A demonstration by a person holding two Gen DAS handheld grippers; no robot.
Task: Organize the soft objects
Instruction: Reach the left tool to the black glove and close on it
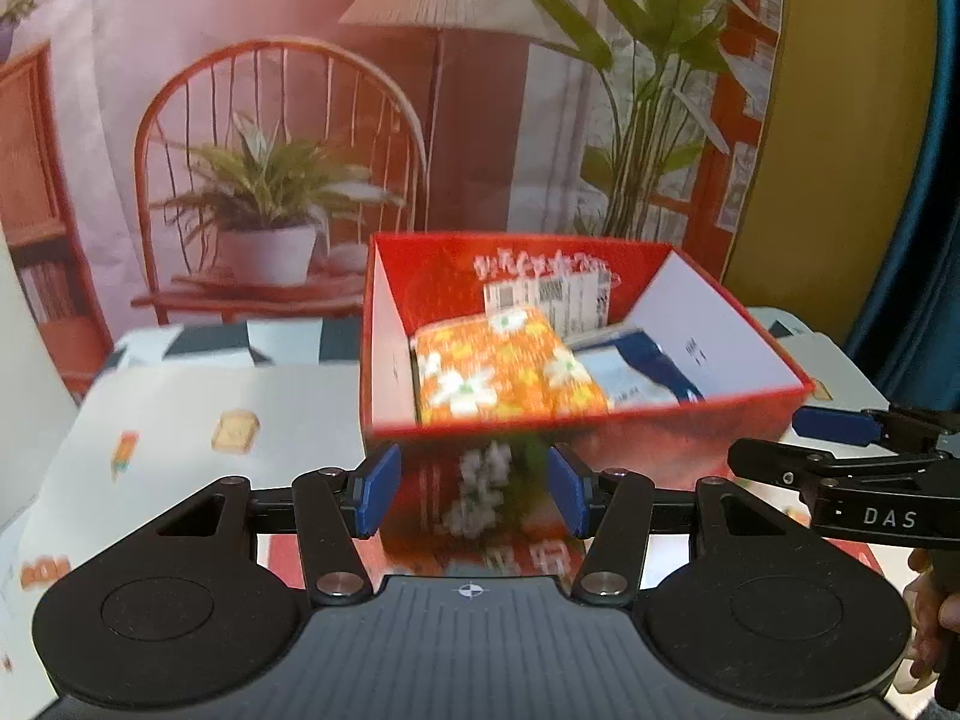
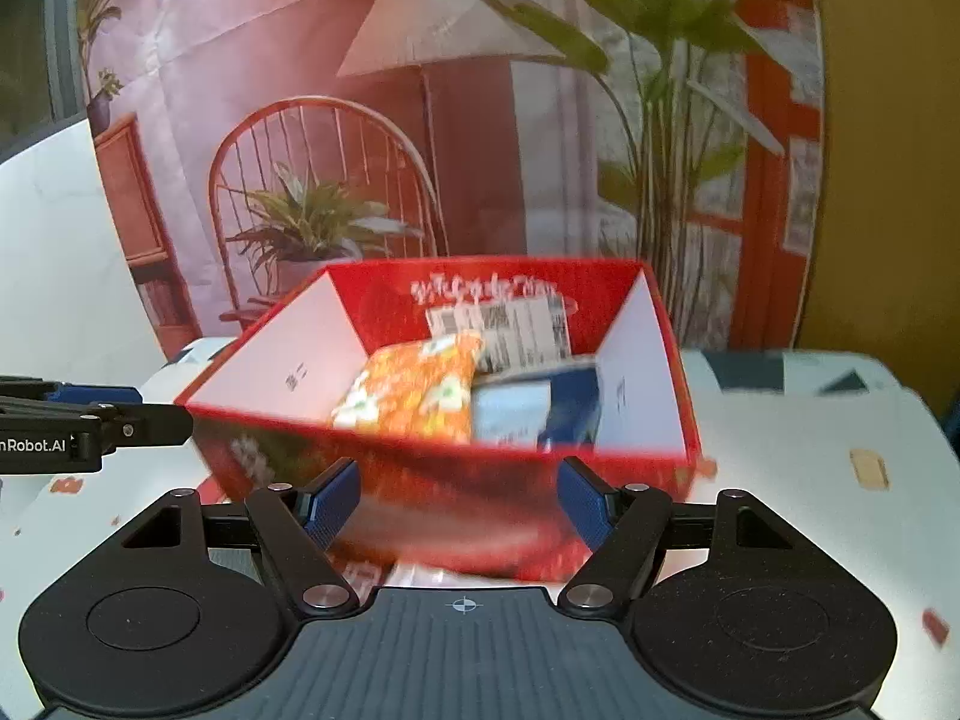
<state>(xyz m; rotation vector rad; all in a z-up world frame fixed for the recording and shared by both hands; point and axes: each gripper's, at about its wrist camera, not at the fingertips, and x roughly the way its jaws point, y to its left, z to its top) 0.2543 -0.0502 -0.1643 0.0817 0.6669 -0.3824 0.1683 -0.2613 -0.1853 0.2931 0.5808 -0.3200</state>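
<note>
Your counter (image 1: 180, 402) wears a white patterned cloth before a printed room backdrop (image 1: 270, 120). The red box (image 1: 576, 420) holds the orange floral pack (image 1: 504, 366) and blue pack (image 1: 648, 366). Your left tool (image 1: 474, 489) and right tool (image 2: 462, 507) both gape empty at its near wall.

Left tool (image 1: 474, 492) open, empty, blue pads apart. Red box (image 1: 690, 420) just ahead on desk (image 1: 180, 408); orange floral pack (image 1: 504, 372) and blue-white pack (image 1: 642, 372) inside. Right tool (image 1: 840, 426) at right.
</note>
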